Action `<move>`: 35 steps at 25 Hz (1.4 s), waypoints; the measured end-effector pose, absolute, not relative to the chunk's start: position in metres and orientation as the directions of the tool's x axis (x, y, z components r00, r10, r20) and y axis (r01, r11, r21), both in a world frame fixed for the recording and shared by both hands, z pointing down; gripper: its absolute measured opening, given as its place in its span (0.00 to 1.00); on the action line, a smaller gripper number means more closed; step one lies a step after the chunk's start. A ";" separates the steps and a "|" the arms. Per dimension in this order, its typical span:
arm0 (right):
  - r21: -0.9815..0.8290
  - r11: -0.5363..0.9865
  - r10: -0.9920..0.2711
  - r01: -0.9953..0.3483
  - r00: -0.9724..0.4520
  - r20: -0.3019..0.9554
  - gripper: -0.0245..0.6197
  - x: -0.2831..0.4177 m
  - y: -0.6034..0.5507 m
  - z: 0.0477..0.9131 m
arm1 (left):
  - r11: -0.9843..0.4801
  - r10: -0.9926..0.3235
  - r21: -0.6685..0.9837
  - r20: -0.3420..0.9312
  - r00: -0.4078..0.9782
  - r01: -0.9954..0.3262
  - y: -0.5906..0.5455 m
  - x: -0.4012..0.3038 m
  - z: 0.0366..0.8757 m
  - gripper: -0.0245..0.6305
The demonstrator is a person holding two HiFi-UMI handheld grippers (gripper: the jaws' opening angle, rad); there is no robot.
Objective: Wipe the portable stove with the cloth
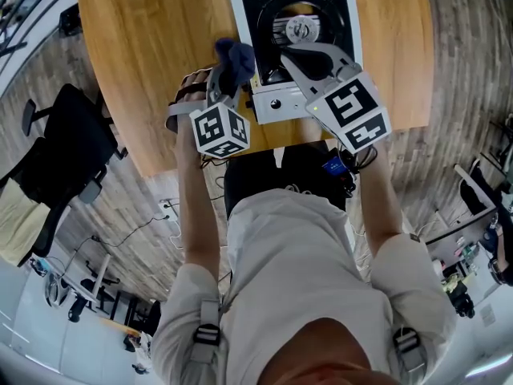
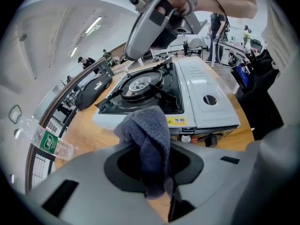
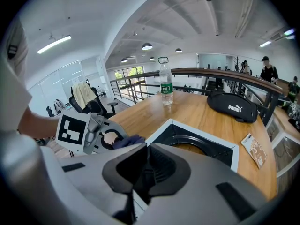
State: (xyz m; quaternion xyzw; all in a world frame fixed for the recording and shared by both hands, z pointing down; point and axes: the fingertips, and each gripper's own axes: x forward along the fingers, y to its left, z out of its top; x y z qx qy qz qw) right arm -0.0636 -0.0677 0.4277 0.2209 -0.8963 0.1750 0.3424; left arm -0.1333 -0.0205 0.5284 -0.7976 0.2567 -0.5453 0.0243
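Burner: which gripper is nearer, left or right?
Right. The right gripper hangs over the portable stove, just short of the burner; the left gripper, shut on the cloth, is at the stove's left edge.

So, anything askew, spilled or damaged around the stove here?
Nothing stands out: the white, black-topped portable stove sits flat on the wooden table, and the dark blue cloth is gripped, bunched, in the left gripper.

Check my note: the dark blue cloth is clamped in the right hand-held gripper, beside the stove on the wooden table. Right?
No: the left gripper view shows the dark blue cloth clamped in the left hand-held gripper, beside the stove on the wooden table.
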 end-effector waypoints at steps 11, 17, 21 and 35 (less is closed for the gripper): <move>-0.159 0.825 -0.288 -0.542 -0.647 0.706 0.09 -0.058 -0.048 0.423 | -0.909 -0.381 -0.307 0.886 0.266 -0.281 0.003 -0.131 0.523 0.21; -0.150 0.812 -0.299 -0.565 -0.622 0.723 0.09 -0.052 -0.033 0.419 | -0.932 -0.334 -0.266 0.896 0.294 -0.247 0.026 -0.126 0.520 0.21; -0.144 0.798 -0.314 -0.585 -0.608 0.729 0.09 -0.047 -0.025 0.414 | -0.928 -0.334 -0.250 0.885 0.324 -0.275 0.033 -0.127 0.511 0.21; -0.062 0.753 -0.508 -0.656 -0.637 0.580 0.09 -0.039 -0.035 0.346 | -0.699 -0.649 -0.155 0.548 0.527 -0.698 -0.011 -0.154 0.376 0.21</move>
